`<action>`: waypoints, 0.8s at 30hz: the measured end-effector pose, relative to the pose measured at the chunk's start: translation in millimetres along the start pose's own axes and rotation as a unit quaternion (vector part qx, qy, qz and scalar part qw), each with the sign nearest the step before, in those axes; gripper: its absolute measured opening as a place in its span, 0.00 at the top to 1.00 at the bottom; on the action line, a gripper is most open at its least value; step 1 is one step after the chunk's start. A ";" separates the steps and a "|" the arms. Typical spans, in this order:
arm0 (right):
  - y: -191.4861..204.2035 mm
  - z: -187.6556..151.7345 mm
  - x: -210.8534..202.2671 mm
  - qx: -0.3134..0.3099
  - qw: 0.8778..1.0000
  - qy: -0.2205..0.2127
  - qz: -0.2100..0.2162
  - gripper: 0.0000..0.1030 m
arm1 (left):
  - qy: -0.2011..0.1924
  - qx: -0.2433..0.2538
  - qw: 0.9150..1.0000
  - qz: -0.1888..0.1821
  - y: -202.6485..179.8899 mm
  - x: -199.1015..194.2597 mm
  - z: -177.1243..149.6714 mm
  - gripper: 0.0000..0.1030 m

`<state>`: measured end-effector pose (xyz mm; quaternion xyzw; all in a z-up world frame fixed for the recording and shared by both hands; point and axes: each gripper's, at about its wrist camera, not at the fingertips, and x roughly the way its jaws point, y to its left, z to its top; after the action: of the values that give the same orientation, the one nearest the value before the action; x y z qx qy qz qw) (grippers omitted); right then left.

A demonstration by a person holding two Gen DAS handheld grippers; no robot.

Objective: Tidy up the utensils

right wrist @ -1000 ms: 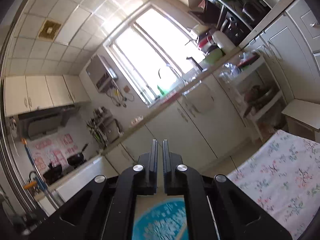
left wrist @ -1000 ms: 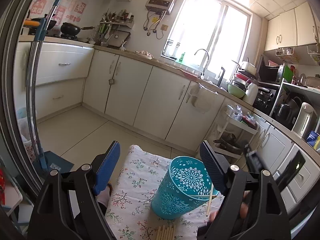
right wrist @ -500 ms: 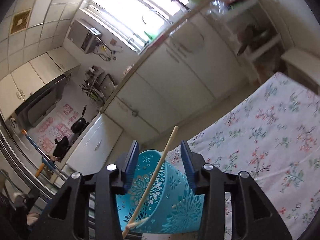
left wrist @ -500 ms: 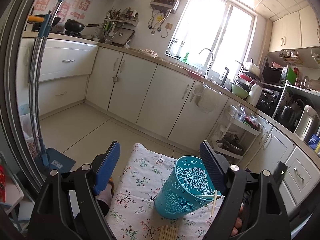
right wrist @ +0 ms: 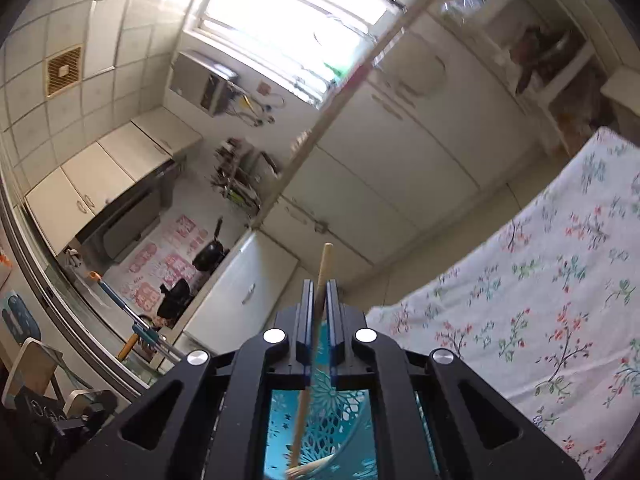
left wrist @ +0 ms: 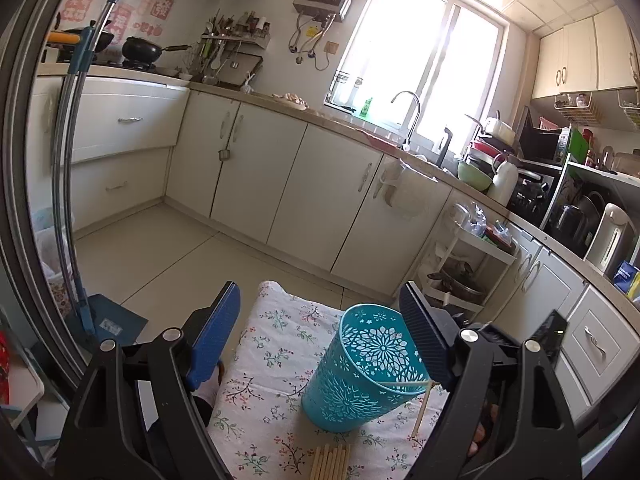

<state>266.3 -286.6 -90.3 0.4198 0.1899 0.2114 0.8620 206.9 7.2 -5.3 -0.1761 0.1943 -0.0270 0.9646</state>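
The right gripper (right wrist: 317, 292) is clamped narrow on a single wooden chopstick (right wrist: 322, 280), its shaft running down over the teal perforated utensil holder (left wrist: 366, 368) — the loading step, by the look of it. Next the stick wants lining up over the holder's mouth before release. The left gripper (left wrist: 326, 332) stands wide, its right finger just beside the holder's rim, gripping nothing. More chopsticks (left wrist: 330, 462) lie bundled just before the holder on the floral tablecloth (left wrist: 276, 364). Beyond — cream kitchen cabinets (left wrist: 256, 168), a sink faucet (left wrist: 408, 112) and a bright window (left wrist: 424, 52).
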 end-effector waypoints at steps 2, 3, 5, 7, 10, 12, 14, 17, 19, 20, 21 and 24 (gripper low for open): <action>9.1 1.9 -9.7 -0.010 1.000 -0.023 0.006 0.94 | 0.002 0.003 1.000 -0.001 -1.4 1.0 -0.7 0.24; 14.4 1.4 -13.5 -0.018 0.999 -0.031 0.007 0.94 | 0.004 0.005 1.000 -0.002 -2.6 1.6 -1.3 0.24; 24.2 1.2 -19.0 -0.029 0.999 -0.039 0.010 0.94 | 0.005 0.009 1.000 -0.004 -5.3 2.3 -1.8 0.24; 30.4 -2.9 -22.5 -0.039 0.998 -0.040 0.011 0.94 | 0.004 0.013 1.000 -0.006 -7.2 1.8 -1.7 0.24; 31.5 -10.6 -22.7 -0.048 0.998 -0.033 0.003 0.94 | 0.004 0.016 1.000 -0.007 -9.6 1.5 -1.7 0.24; 29.1 -14.6 -20.5 -0.050 0.998 -0.028 -0.001 0.94 | 0.005 0.018 1.000 -0.008 -10.6 2.3 -1.7 0.24; 26.2 -17.2 -19.0 -0.048 0.998 -0.025 -0.006 0.94 | 0.007 0.021 1.000 -0.009 -13.5 4.4 -1.1 0.24; 22.9 -17.4 -18.6 -0.049 0.998 -0.024 -0.012 0.94 | 0.004 0.027 1.000 -0.014 -19.3 3.7 0.4 0.24; 23.6 -17.0 -18.8 -0.052 0.998 -0.024 -0.013 0.94 | 0.002 0.031 0.999 -0.016 -22.3 2.8 1.1 0.24; 23.9 -16.3 -19.1 -0.053 0.998 -0.025 -0.012 0.94 | 0.002 0.032 0.999 -0.017 -23.5 2.8 1.2 0.24; 24.0 -16.2 -20.1 -0.053 0.998 -0.026 -0.011 0.94 | 0.002 0.032 0.999 -0.018 -25.0 2.9 1.2 0.24; 24.6 -17.2 -23.8 -0.049 0.998 -0.025 -0.004 0.94 | 0.003 0.035 0.999 -0.020 -27.5 2.9 0.9 0.24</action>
<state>232.6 -274.3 -76.8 0.3812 0.1590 0.2068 0.8869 210.4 -18.6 4.0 -0.1457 0.1927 -0.0534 0.9689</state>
